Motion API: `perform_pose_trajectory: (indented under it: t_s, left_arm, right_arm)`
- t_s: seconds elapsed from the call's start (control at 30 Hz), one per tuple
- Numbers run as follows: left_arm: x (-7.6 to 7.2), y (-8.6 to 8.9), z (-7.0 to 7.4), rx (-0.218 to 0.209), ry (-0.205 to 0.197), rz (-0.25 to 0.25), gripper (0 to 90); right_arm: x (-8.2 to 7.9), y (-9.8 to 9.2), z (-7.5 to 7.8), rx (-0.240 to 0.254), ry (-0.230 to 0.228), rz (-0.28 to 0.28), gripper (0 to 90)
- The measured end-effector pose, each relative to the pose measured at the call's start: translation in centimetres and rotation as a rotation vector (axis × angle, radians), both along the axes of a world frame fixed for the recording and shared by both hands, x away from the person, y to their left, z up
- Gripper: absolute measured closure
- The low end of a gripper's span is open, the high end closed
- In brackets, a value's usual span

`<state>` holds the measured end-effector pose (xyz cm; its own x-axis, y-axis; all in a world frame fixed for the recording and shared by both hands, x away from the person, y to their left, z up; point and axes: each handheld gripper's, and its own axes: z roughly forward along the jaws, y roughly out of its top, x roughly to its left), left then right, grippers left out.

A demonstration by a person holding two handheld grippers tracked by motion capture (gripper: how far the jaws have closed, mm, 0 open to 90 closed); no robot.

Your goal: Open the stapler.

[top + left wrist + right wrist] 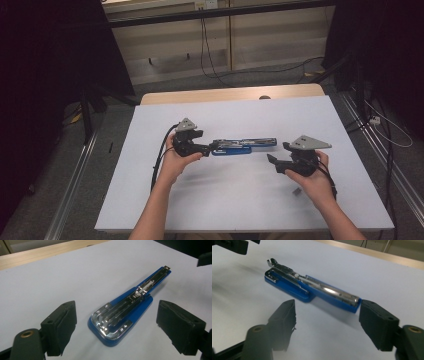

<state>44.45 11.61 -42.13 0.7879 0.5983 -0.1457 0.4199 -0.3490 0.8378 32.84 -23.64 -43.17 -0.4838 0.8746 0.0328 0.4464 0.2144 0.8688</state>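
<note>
One table (150, 200) is lying under a pale sheet, with wide bare surface on every side of the work. One blue stapler (243, 145) is lying flat near the centre, well apart from all edges. Two grippers are attending it. The left gripper (212, 146) is hovering at the stapler's left end, jaws spread wide, gripping nothing. The right gripper (274, 161) is standing just off the right end, jaws likewise apart and empty.

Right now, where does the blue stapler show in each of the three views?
High view: stapler lies mid-table, between the two grippers.
Left gripper view: stapler at centre, running up to the right, ahead of the open jaws.
Right gripper view: stapler upper centre, running down to the right.
Shared landmark: the table's wooden edge.
</note>
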Motion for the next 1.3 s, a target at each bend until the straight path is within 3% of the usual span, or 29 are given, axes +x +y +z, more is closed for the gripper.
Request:
perform_pose_trajectory:
  t_s: [0.17,0.47,0.73,1.03,1.3]
  left_arm:
    - [-0.4,0.7,0.0,0.013,0.011,0.014,13.4]
    - [-1.3,1.5,0.3,0.023,0.01,0.026,10.4]
    - [-1.8,2.4,0.6,0.029,0.003,0.036,10.1]
    - [-1.9,2.3,0.5,0.042,0.005,0.034,10.1]
    - [-1.9,2.2,0.4,0.044,0.001,0.036,10.2]
  right_arm:
    - [-1.5,-1.4,-0.8,0.026,0.026,0.011,21.6]
    - [-3.5,-3.2,-1.9,0.024,0.07,0.026,12.8]
    - [-4.6,-4.0,-2.0,0.013,0.061,0.058,5.1]
    - [-5.9,-4.3,-2.0,-0.033,0.074,0.109,8.1]
    - [-6.9,-5.6,-2.0,-0.024,0.099,0.132,25.6]
